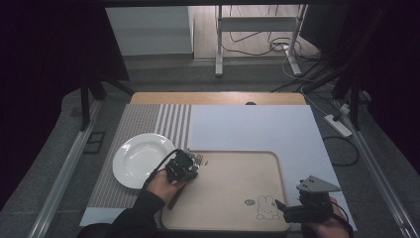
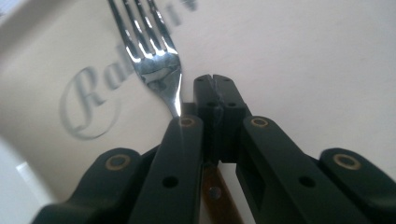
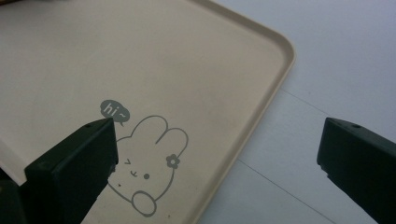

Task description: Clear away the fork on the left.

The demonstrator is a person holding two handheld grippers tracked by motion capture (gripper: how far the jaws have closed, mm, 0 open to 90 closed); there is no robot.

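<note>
Presently I note the left gripper (image 2: 215, 95) with jaws closed on the neck of a shiny steel fork with a wooden handle (image 2: 152, 56), held over the beige rabbit-printed tray (image 1: 233, 198), presumably for transfer, while the right gripper (image 3: 219, 154) idles wide open.

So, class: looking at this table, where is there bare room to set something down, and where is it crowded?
Most of the beige tray is bare, between the fork at its near-left corner and the rabbit drawing. The white sheet beyond the tray is bare too. It is crowded around the white plate and the left gripper, shut on the fork.
</note>
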